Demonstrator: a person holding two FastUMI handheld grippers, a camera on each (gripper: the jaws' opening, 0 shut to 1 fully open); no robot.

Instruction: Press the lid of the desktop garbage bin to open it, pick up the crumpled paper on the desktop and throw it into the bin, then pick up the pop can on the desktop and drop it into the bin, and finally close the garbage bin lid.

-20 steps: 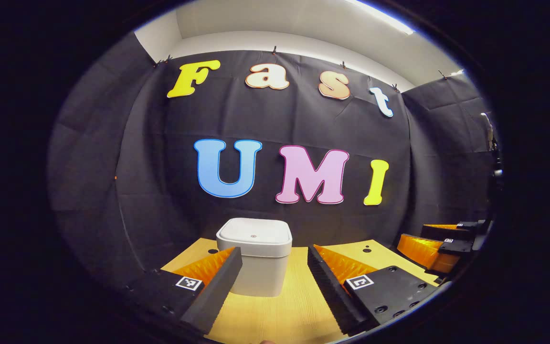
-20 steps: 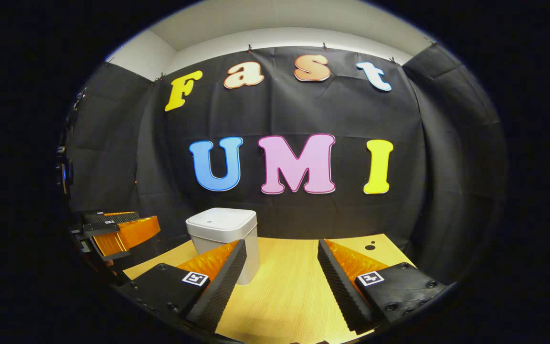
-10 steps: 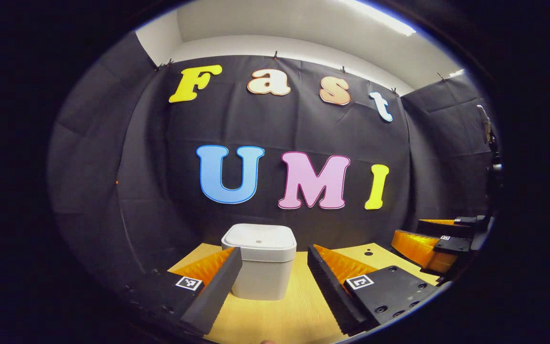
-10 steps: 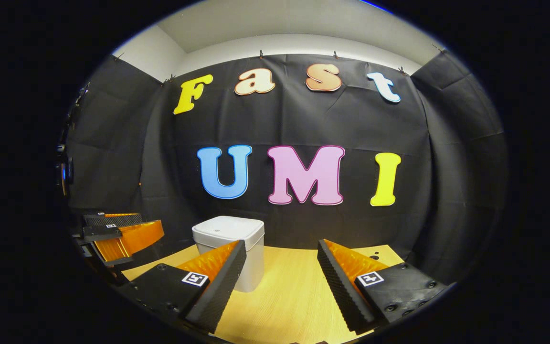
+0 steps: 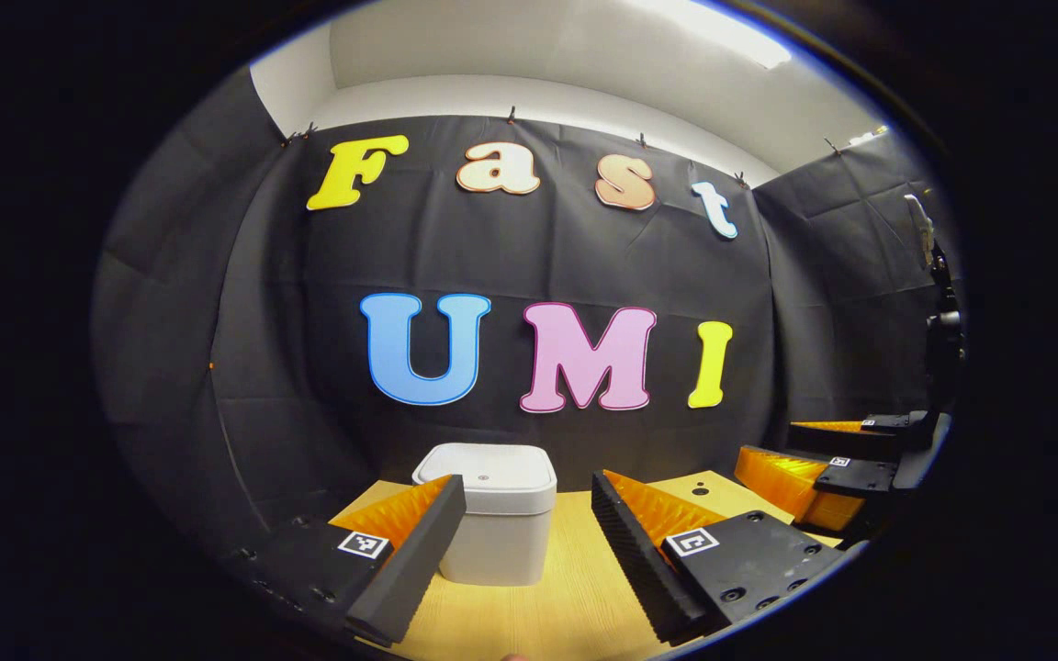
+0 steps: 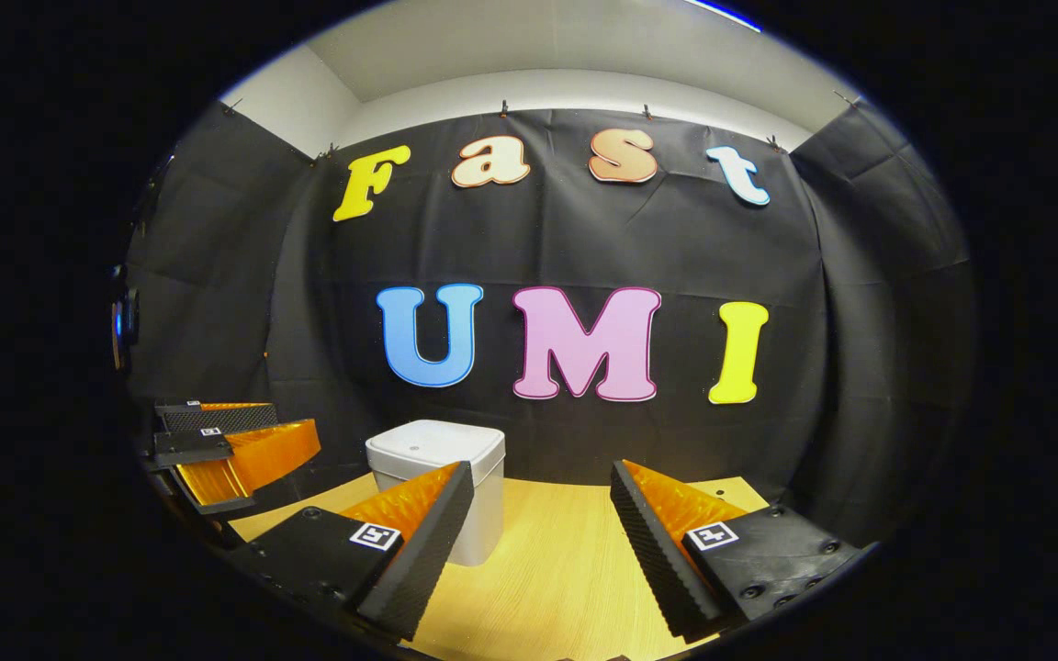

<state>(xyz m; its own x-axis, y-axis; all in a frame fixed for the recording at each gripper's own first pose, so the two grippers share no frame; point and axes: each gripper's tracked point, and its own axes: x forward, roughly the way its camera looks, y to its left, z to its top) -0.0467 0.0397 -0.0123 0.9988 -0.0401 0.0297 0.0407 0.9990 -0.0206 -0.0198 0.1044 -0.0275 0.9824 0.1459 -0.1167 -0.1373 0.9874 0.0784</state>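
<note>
Change: over the last second I see the bin point(image 5: 490, 514) sink lower in the left gripper view, and more of the lid top shows; both cameras have tipped up and eased back a little. Bin itself has not moved on the table.
Lid point(image 5: 485, 468): down flat, seated on the bin body. Judged either not yet pressed, or already closed at the end; I cannot tell which.
Meaning for task: no crumpled paper and no pop can on the visible stretch of table point(image 6: 547, 569). Stage therefore uncertain.
Left gripper point(image 5: 529, 519): jaws spread wide, holding nothing; bin stands just beyond them, partly behind the left finger.
Right gripper point(image 6: 543, 509): jaws likewise parted and empty; bin point(image 6: 442, 487) lies far-left of its line, behind its left finger.
Cross-check: each gripper appears at the edge of the other's view (right one point(image 5: 846, 464), left one point(image 6: 226, 450)), both well apart from the bin.
Surroundings: black cloth wall close behind the bin; two small dark holes point(image 5: 700, 490) in the tabletop to the far right.
Obstructions: none between either gripper and the lid. Risk I judge: an off-centre press could slide the light bin toward the cloth.
</note>
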